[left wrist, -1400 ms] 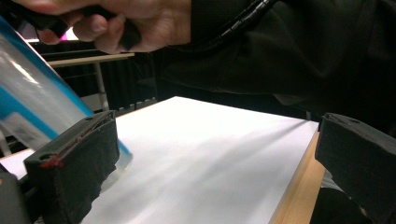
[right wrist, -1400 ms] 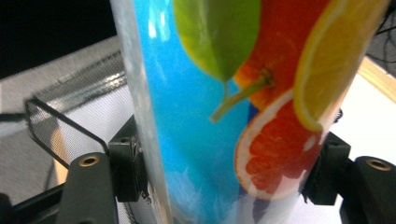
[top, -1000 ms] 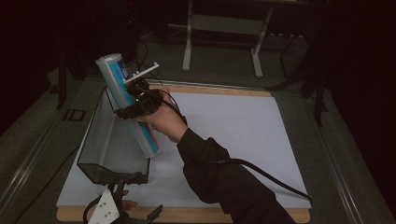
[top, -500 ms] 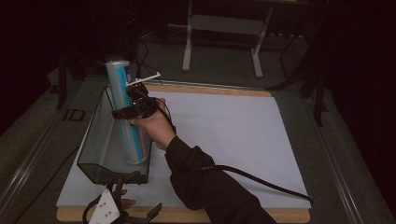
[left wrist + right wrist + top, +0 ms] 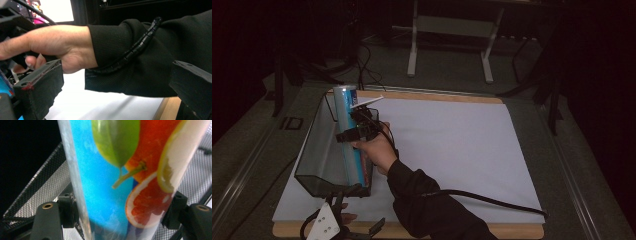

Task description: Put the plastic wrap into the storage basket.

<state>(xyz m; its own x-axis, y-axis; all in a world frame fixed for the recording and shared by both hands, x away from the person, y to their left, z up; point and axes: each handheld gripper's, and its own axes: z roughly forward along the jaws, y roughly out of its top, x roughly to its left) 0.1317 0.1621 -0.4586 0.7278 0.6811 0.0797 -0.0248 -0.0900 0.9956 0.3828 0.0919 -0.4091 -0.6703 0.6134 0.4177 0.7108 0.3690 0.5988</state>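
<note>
**Tube held upright in the mesh basket**

Nearest the person, at the table's front edge in the high view, sits the left gripper (image 5: 343, 231), with its grey three-cornered plate on top and a hand partly under it. Its two black jaws stand wide apart with nothing between them; the left gripper view looks between them at the person's right hand (image 5: 53, 47) and black sleeve (image 5: 150, 57), with a ribbed black cable (image 5: 135, 51) running along the cuff.

Beyond it, the white sheet (image 5: 452, 145) covers most of the wooden table (image 5: 492, 231). The dark wire-mesh basket (image 5: 314, 150) rests on the sheet's left part, its long side running away from the person.

The right gripper (image 5: 357, 131) reaches over the basket's right wall from the right, held in the right hand (image 5: 377, 150). Its jaws are clamped on the tall blue cylindrical tube with a silver top (image 5: 348, 135), about midway up. The tube stands nearly upright, its lower end down inside the basket near the front right corner and its top rising well above the rim. The right gripper view shows the tube's label (image 5: 120, 177) close up: blue ground, a green leaf, orange and grapefruit slices, with a jaw pad pressed on each side and basket mesh (image 5: 42, 192) behind.

Farther off, past the table, grey metal stand legs (image 5: 452, 45) rise on the dark floor.
</note>
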